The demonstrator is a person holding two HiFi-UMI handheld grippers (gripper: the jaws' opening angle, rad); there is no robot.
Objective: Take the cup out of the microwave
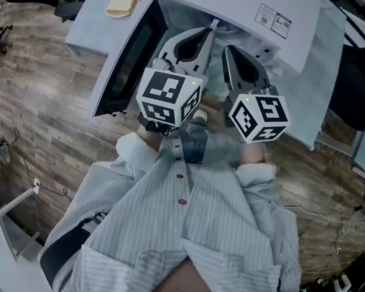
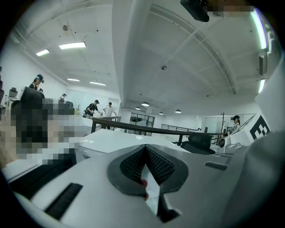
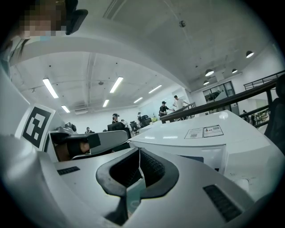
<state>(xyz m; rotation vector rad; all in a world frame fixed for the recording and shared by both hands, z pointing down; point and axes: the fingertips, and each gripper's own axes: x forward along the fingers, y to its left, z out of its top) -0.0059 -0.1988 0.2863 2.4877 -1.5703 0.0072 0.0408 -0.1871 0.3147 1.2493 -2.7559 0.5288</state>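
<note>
Head view: the white moulded left gripper (image 1: 210, 32) and right gripper (image 1: 229, 51) lie side by side, pointing at a boxy white microwave (image 1: 257, 10) whose dark glass door (image 1: 123, 65) is open.

Left gripper view: ribbed black pads (image 2: 159, 167) pinch what looks like the thin-walled pale cup (image 2: 150, 189).

Right gripper view: these jaws are pressed on its thin wall too, in front of the microwave.

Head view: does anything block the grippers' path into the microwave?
Nothing visible does. The microwave door is swung open at left; the left gripper and right gripper point at the opening. No cup shows.

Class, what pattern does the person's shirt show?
Fine pale stripes on the shirt, with red buttons; clearest in the head view.
</note>
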